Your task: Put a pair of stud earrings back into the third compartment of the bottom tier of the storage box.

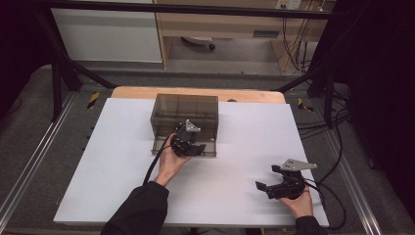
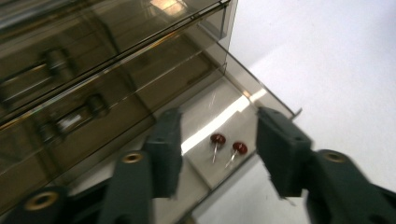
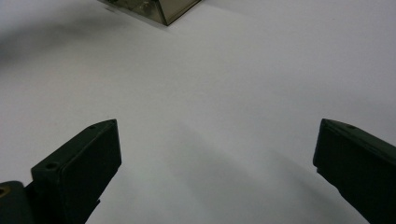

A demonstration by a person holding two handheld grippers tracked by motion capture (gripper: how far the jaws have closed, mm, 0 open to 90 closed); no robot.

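A smoky transparent drawer box (image 1: 184, 113) stands at the middle back of the white table. Its bottom drawer (image 2: 233, 112) is pulled out toward me. Two red-headed pins (image 2: 228, 145) lie side by side on the drawer floor. My left gripper (image 1: 190, 146) hovers over the pulled-out drawer, and in the left gripper view it (image 2: 217, 151) is open with the pins below the gap between its jaws. My right gripper (image 1: 274, 182) rests low at the front right of the table, and in the right gripper view it (image 3: 215, 163) is wide open over bare white surface.
The white tabletop (image 1: 112, 161) spreads wide on both sides of the box. A corner of the box (image 3: 161, 10) shows far off in the right gripper view. Cables (image 1: 333, 161) trail off the right edge, and black frame bars (image 1: 63, 68) stand at the back.
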